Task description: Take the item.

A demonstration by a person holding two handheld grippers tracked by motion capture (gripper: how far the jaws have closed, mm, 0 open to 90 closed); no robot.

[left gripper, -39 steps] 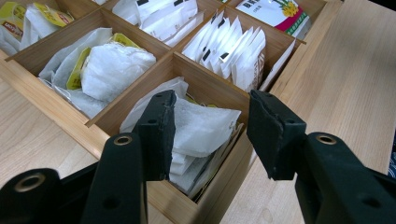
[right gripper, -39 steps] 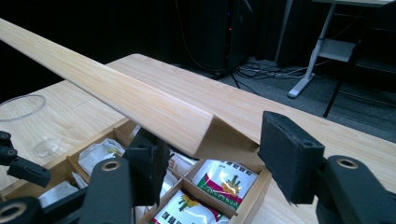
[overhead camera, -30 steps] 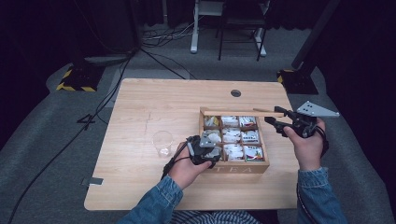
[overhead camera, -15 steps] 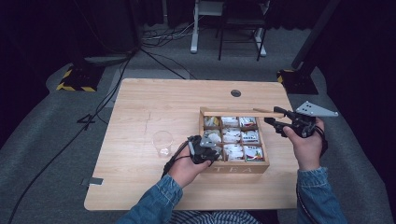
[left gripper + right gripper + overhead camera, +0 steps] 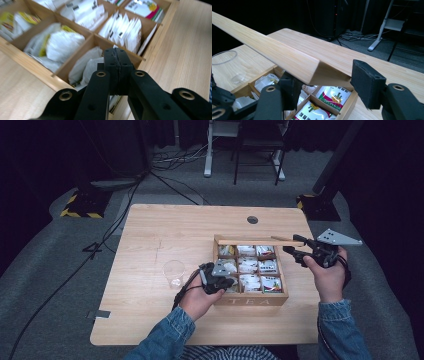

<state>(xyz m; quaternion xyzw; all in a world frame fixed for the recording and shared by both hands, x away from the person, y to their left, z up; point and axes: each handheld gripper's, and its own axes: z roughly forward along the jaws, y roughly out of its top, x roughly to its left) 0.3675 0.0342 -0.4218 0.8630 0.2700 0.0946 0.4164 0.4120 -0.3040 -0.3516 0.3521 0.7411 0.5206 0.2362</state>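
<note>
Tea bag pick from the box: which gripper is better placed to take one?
Left. The left gripper is shut over the tea box's near-left compartments; the right gripper stands open around the raised lid.

Blue denim sleeves are worn on both forearms. Black jaws with brass-ringed screw holes are seen on the left gripper. A grey three-cornered plate is carried atop the right gripper.

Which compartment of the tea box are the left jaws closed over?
The front corner compartment on the cup's side of the tea box, holding plain white packets; the left gripper hangs shut above it.
</note>
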